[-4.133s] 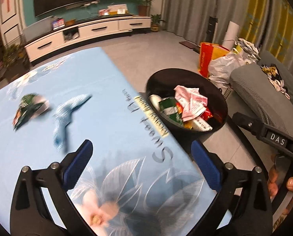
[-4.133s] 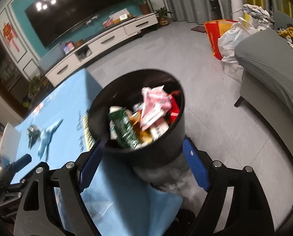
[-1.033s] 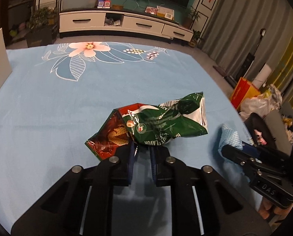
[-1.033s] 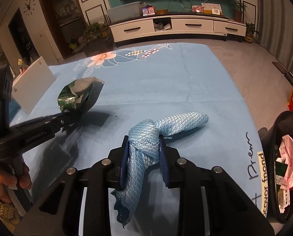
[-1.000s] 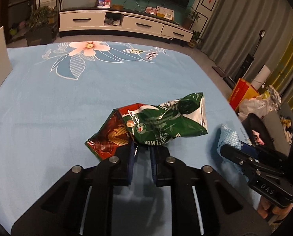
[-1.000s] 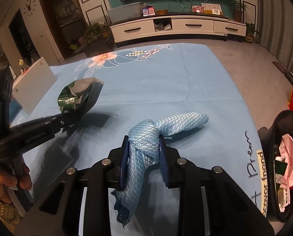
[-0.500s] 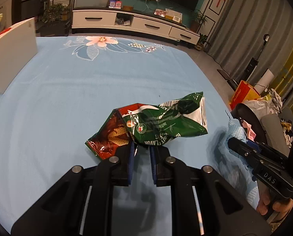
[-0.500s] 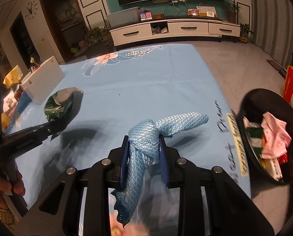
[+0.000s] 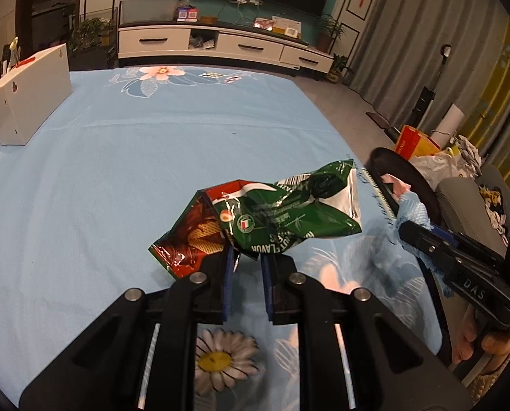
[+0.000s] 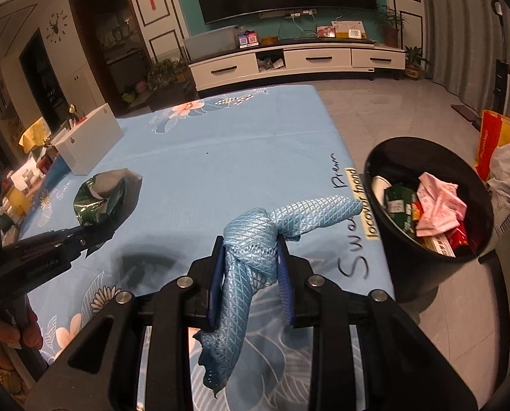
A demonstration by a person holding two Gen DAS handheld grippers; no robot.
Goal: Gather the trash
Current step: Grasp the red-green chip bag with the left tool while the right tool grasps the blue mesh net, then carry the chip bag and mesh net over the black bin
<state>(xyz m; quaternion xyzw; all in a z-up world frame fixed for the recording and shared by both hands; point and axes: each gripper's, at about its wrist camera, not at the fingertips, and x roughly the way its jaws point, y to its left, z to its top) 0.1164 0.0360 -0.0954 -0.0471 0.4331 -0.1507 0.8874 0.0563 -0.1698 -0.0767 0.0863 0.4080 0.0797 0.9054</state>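
Note:
My left gripper (image 9: pixel 246 257) is shut on a crumpled green and red snack bag (image 9: pixel 265 217) and holds it above the blue floral tablecloth (image 9: pixel 118 157). My right gripper (image 10: pixel 250 239) is shut on a knotted light blue mesh cloth (image 10: pixel 255 236), lifted over the table's right side. The black trash bin (image 10: pixel 426 260) stands on the floor just right of the table, holding wrappers and pink paper (image 10: pixel 440 205). The snack bag also shows in the right wrist view (image 10: pixel 100 198), at the left; the cloth shows in the left wrist view (image 9: pixel 411 210), at the right.
A white box (image 9: pixel 25 102) stands at the table's far left. A white TV cabinet (image 10: pixel 296 60) lines the back wall. A grey sofa (image 9: pixel 467 202), an orange bag (image 10: pixel 495 137) and white plastic bags (image 9: pixel 436 164) sit beyond the bin on the tiled floor.
Both grippers, each holding its item, have drawn back and toward the table's right side; the bin now sits closer and fuller in the right wrist view.

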